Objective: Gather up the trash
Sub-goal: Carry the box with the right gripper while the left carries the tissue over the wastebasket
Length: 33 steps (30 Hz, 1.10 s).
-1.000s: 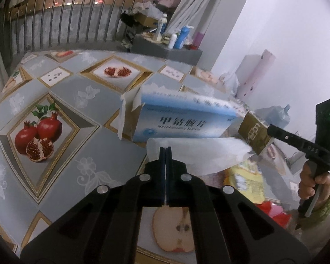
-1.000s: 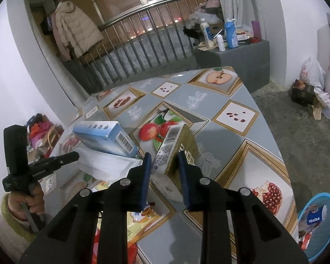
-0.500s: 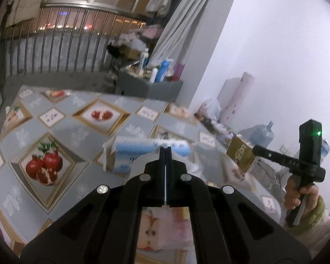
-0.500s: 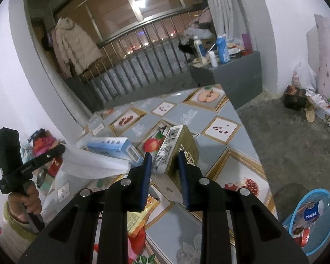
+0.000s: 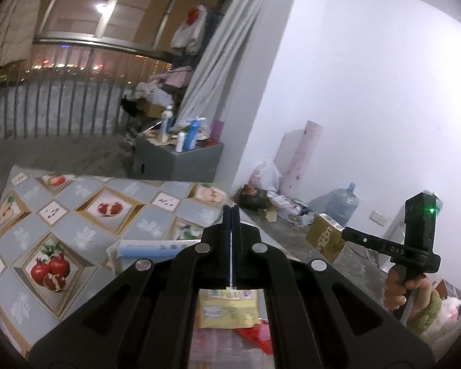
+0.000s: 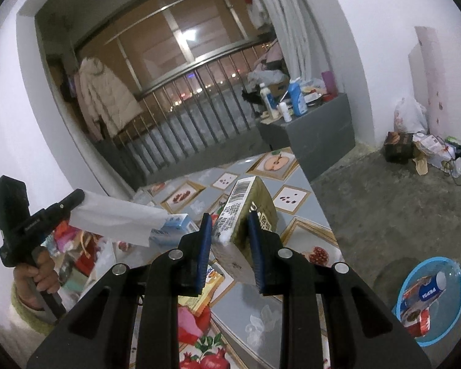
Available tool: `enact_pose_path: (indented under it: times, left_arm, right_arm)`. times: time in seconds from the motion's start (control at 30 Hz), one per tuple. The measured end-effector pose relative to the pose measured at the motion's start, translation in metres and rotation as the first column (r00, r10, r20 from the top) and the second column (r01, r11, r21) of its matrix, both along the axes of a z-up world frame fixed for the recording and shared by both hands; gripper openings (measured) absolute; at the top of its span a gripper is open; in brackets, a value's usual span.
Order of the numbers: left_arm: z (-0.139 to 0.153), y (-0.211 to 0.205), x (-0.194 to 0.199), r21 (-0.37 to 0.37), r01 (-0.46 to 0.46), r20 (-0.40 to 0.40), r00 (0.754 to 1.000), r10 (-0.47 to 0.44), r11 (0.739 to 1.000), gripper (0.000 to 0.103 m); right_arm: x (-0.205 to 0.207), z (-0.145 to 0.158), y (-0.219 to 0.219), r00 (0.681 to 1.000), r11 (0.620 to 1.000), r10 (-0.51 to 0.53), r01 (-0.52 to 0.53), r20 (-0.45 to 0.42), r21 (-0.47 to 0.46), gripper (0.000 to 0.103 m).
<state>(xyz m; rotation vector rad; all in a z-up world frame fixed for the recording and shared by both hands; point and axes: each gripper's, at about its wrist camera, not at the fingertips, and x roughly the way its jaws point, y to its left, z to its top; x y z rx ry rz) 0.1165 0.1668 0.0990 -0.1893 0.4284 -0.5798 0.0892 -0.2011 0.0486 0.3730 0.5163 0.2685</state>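
Surface (image 6: 261, 307), fruit-print grey cloth: below both grippers. Blue round plastic basin (image 6: 458, 295) on floor, lower right of right gripper (image 6: 229, 230). Olive-gold cardboard carton (image 6: 249, 203): clamped in right gripper. White paper tissue (image 6: 116, 218): pinched in clenched left gripper (image 6: 78, 198). Step: carrying. Next, likely: release both over basin.

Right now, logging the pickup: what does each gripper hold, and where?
Left gripper: white tissue, by one edge. Right gripper: olive carton, across its sides.
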Motion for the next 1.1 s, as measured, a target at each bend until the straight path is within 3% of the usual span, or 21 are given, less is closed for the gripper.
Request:
enact_pose_path:
  times: [0.3,0.5,0.6,0.8,0.93,1.1]
  left_arm:
    - [0.02,-0.058,-0.011,0.019,0.134,0.024,0.991,-0.135,0.991,0.0]
    - [0.026,-0.122,-0.003,0.032,0.276,0.007,0.961,-0.276,0.961,0.0]
    - [0.025,-0.164,0.008,0.02,0.361,-0.028,0.932,-0.36,0.932,0.0]
    - [0.005,-0.267,0.028,0.012,0.516,-0.133,0.85,-0.51,0.857,0.0]
    - [-0.036,-0.353,0.041,0.1,0.601,-0.268,0.784,-0.56,0.793,0.0]
    - [-0.094,-0.433,0.053,0.192,0.66,-0.411,0.726,-0.551,0.727,0.0]
  right_arm:
    - [-0.046,0.004,-0.051,0.991,0.991,-0.132,0.131,0.031,0.028,0.024]
    - [-0.077,-0.004,-0.106,0.964,0.961,-0.265,0.261,0.031,0.091,0.024]
    - [-0.095,-0.009,-0.137,0.94,0.937,-0.339,0.334,0.028,0.106,0.024]
    - [-0.119,-0.036,-0.195,0.885,0.877,-0.464,0.466,-0.044,0.116,0.024]
    - [-0.123,-0.068,-0.228,0.835,0.83,-0.533,0.547,-0.137,0.106,0.024]
    - [-0.115,-0.123,-0.269,0.765,0.767,-0.575,0.627,-0.29,0.135,0.024]
